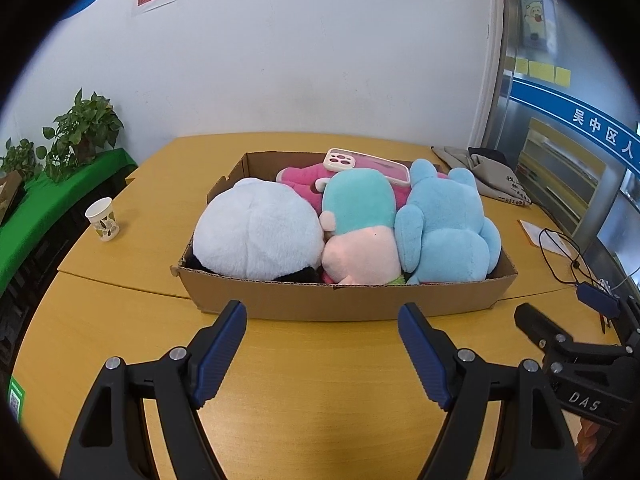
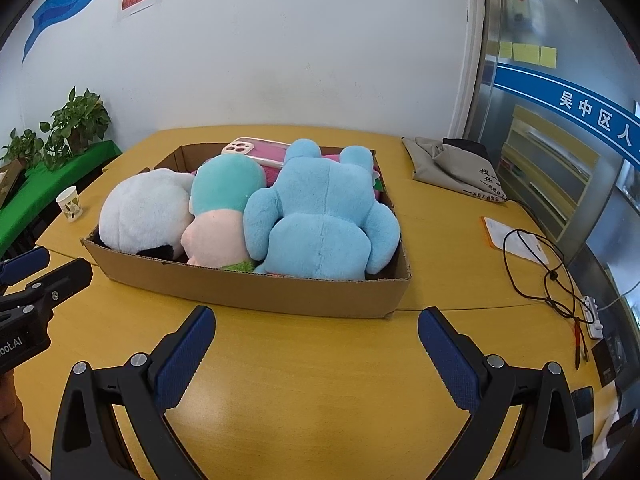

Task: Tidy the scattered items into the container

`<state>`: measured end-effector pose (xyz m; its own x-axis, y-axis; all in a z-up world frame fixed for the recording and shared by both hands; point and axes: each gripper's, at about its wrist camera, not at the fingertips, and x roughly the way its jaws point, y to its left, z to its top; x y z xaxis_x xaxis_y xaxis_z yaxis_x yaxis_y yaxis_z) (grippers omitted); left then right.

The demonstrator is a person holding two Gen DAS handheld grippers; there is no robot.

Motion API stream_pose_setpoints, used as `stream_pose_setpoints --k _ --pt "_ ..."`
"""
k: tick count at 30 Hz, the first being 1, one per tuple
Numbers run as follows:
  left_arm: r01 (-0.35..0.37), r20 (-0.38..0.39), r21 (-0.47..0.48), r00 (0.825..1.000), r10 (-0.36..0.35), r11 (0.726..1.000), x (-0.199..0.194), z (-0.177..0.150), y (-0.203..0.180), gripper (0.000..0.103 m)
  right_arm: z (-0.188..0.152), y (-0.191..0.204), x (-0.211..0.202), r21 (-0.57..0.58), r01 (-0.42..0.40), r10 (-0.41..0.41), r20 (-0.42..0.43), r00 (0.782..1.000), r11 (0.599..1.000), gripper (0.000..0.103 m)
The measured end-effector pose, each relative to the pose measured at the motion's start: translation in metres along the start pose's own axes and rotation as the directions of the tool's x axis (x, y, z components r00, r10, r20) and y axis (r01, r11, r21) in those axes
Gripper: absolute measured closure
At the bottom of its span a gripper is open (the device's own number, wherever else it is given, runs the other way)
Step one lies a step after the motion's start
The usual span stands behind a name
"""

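Note:
A shallow cardboard box [image 1: 344, 303] [image 2: 256, 292] stands on the yellow table. It holds a white plush [image 1: 256, 228] [image 2: 144, 208], a teal and pink plush [image 1: 360, 224] [image 2: 224, 208], a light blue plush [image 1: 444, 224] [image 2: 320, 216] and a magenta plush [image 1: 300, 178] at the back. A pink phone case [image 1: 368, 166] [image 2: 256, 150] lies on top of them. My left gripper [image 1: 322, 316] hangs open in front of the box, nothing between its fingers. My right gripper [image 2: 316, 320] is open too, just short of the box's near wall.
A paper cup [image 1: 103, 219] [image 2: 70, 204] stands left of the box. A grey cloth bag [image 1: 488, 174] [image 2: 452, 168] lies at the back right. A black cable [image 2: 536, 264], a paper [image 2: 516, 242] and a power strip [image 2: 592, 316] lie at the right. Potted plants [image 1: 80, 128] stand on a green shelf.

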<state>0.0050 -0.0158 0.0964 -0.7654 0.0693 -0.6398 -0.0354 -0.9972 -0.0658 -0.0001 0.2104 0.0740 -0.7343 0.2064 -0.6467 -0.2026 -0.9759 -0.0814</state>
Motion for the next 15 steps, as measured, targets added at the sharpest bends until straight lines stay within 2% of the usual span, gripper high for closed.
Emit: stream_pose_setpoints --k 10,15 --pt "0.026 0.009 0.010 1.000 -0.026 1.000 -0.0043 -0.0012 -0.0091 0.025 0.0014 -0.0074 -0.0028 0.017 0.014 -0.014 0.008 1.000 1.000 0.000" --pt "0.014 0.011 0.007 1.000 -0.014 1.000 -0.0066 -0.0013 -0.0099 0.025 -0.0008 -0.0105 -0.0044 0.026 0.008 -0.009 0.010 1.000 1.000 0.000"
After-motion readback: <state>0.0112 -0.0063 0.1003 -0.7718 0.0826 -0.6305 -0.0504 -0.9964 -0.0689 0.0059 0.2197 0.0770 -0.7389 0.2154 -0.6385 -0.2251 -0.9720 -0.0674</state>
